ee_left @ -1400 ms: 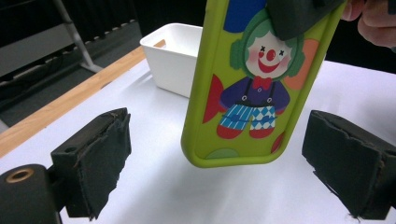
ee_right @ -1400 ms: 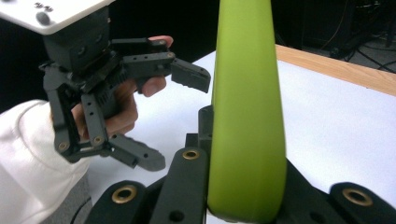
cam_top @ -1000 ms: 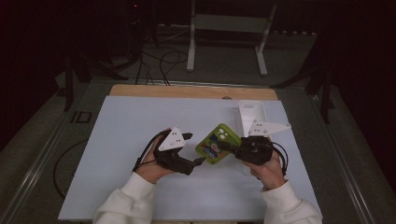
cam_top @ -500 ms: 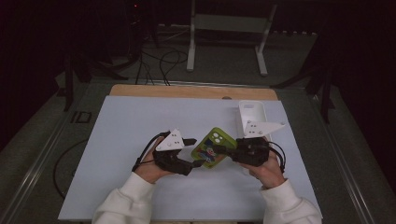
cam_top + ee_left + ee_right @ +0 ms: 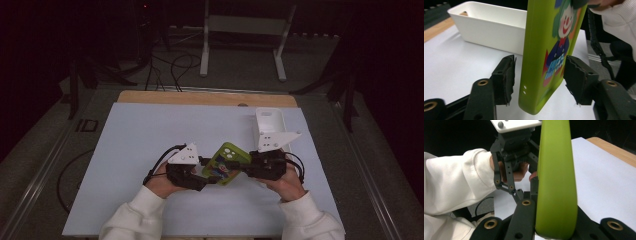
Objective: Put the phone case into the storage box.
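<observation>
We are gripping a lime-green phone case (image 5: 226,163) printed with a clown between both claws above the table (image 5: 150,135). Our right claw (image 5: 554,220) is clamping one end of the case, while our left claw (image 5: 539,82) is standing apart, its jaws flanking the other end without touching. A white bin (image 5: 486,25) is sitting just beyond the left claw.

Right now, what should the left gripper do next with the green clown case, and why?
Probably close the left gripper on the green clown case: its jaws stand open on either side without touching, while the right gripper is clamped on the other end.
</observation>
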`<action>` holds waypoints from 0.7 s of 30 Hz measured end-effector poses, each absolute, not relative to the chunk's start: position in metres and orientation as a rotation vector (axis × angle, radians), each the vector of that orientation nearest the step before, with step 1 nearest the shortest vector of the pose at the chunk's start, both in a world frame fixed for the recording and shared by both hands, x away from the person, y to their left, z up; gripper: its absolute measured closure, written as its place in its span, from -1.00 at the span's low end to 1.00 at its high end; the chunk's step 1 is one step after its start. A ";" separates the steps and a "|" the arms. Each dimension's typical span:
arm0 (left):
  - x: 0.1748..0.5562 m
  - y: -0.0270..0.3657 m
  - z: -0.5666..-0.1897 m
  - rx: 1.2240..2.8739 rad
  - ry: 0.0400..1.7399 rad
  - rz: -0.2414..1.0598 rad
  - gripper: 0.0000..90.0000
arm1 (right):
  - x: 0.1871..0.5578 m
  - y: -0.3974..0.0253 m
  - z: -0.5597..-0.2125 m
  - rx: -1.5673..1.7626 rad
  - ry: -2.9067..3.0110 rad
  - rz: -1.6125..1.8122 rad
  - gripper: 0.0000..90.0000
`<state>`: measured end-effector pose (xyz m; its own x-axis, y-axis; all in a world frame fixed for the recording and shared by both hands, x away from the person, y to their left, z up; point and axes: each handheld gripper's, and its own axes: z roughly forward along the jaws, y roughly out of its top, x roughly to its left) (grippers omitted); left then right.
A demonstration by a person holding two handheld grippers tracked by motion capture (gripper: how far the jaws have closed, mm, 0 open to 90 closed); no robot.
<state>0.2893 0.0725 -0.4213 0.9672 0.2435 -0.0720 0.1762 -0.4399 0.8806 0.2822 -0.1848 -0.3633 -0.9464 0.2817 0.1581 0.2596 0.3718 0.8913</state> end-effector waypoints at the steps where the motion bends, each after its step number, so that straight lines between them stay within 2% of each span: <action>1: 0.289 0.072 -0.422 2.039 0.292 0.075 0.02 | 0.282 -0.185 -0.362 0.510 2.585 1.672 0.96; 7: 0.289 0.075 -0.425 2.037 0.287 0.066 0.32 | 0.284 -0.184 -0.361 0.488 2.600 1.652 0.96; 8: 0.289 0.076 -0.425 2.040 0.281 0.055 0.32 | 0.284 -0.185 -0.361 0.488 2.603 1.647 0.96; 9: 0.288 0.077 -0.426 2.044 0.278 0.057 0.45 | 0.285 -0.185 -0.360 0.485 2.603 1.632 0.96; 12: 0.289 0.077 -0.426 2.051 0.269 0.052 0.58 | 0.287 -0.186 -0.361 0.486 2.605 1.628 0.96; 16: 0.290 0.077 -0.428 2.053 0.262 0.019 0.69 | 0.288 -0.184 -0.359 0.462 2.614 1.610 0.96; 21: 0.288 0.076 -0.431 2.050 0.260 0.014 0.71 | 0.287 -0.181 -0.356 0.434 2.626 1.591 0.91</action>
<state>0.2883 0.0762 -0.4312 0.9766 0.1903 -0.1005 0.1781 -0.4524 0.8738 0.2874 -0.1808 -0.3564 -0.9600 0.2579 0.1090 0.2160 0.4345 0.8744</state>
